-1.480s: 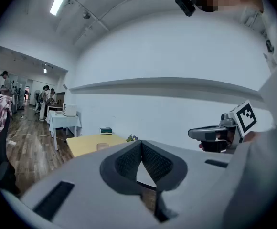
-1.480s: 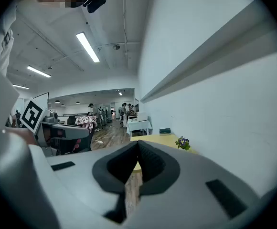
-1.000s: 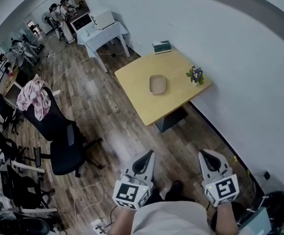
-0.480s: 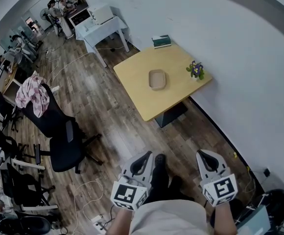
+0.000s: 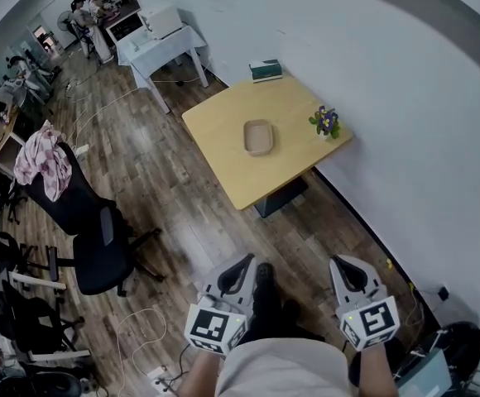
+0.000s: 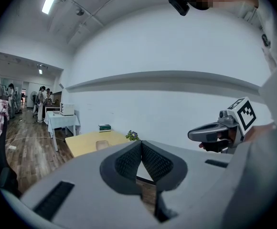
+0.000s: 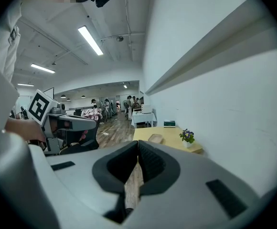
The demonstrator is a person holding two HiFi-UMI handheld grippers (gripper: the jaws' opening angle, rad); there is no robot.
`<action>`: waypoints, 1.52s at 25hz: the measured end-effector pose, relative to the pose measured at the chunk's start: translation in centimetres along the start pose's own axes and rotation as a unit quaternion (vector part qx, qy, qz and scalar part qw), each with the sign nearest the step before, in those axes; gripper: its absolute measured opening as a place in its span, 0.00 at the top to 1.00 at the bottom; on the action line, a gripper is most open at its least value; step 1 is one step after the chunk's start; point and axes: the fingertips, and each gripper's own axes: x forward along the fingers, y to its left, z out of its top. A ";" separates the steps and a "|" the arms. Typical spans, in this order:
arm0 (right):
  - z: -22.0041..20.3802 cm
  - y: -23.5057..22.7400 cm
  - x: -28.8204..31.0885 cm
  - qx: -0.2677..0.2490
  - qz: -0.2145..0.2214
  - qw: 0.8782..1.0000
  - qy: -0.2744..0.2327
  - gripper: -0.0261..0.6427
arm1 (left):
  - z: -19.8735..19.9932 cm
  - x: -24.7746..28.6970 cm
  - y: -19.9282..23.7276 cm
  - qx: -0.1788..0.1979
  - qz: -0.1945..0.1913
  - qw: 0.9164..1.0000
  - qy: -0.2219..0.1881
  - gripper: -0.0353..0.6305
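The left gripper (image 5: 242, 263) and right gripper (image 5: 339, 265) are held pressed together, empty, above the floor (image 5: 182, 222), well apart from the table (image 5: 223, 151). An approach stage is judged to be in hand. The table's near edge must be reached and the jaws parted before anything is gripped.

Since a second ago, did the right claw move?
Yes: the right claw has gone forward, nearer the yellow table, which looks bigger in the right gripper view.

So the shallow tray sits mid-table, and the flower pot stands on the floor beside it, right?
No: the flower pot stands on the yellow table too, near its wall-side edge, as the head view shows. The tray does sit mid-table.
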 end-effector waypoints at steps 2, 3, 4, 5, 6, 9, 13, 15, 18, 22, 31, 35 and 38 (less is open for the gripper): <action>0.3 -0.3 0.8 -0.001 0.000 1.000 0.002 0.95 | 0.0 0.6 0.5 -0.001 -0.002 1.000 0.002 0.95; 0.4 -0.4 1.2 -0.001 0.000 1.000 0.002 0.95 | 0.0 0.9 0.8 -0.001 -0.002 1.000 0.003 0.95; 0.6 -0.4 1.7 -0.001 0.000 1.000 0.001 0.95 | 0.0 1.1 1.2 -0.001 -0.002 1.000 0.004 0.95; 0.8 -0.4 2.2 -0.001 0.001 1.000 0.001 0.95 | 0.0 1.3 1.6 -0.001 -0.002 1.000 0.004 0.95; 1.0 -0.4 2.7 -0.001 0.003 1.000 0.001 0.95 | 0.1 1.6 2.0 -0.001 -0.001 1.000 0.003 0.95; 1.7 -0.5 4.2 -0.002 0.008 1.000 0.002 0.95 | 0.7 2.4 3.2 -0.003 0.001 1.000 0.001 0.95; 2.6 -0.4 6.2 -0.003 0.016 1.000 0.003 0.95 | 1.0 3.2 4.9 -0.001 0.003 1.000 0.003 0.95; 3.0 -0.5 7.3 -0.004 0.019 1.000 0.004 0.95 | 1.1 3.7 5.8 -0.002 0.006 1.000 0.003 0.95; 3.3 -0.7 8.9 -0.005 0.026 1.000 0.006 0.95 | 1.2 4.6 6.9 -0.006 0.008 1.000 0.003 0.95; 3.7 -1.0 11.1 -0.006 0.037 0.999 0.011 0.94 | 1.5 5.9 8.4 -0.010 0.010 1.000 0.003 0.95; 4.6 -1.1 16.5 -0.016 0.059 0.998 0.024 0.84 | 1.6 8.7 12.2 -0.014 0.011 1.000 0.003 0.85; 5.6 -1.0 18.6 -0.025 0.062 0.997 0.025 0.79 | 1.7 9.8 13.9 -0.020 0.002 1.000 0.001 0.82; 6.5 -1.0 19.8 -0.032 0.058 0.998 0.023 0.76 | 1.8 10.7 15.0 -0.023 -0.006 1.000 0.000 0.77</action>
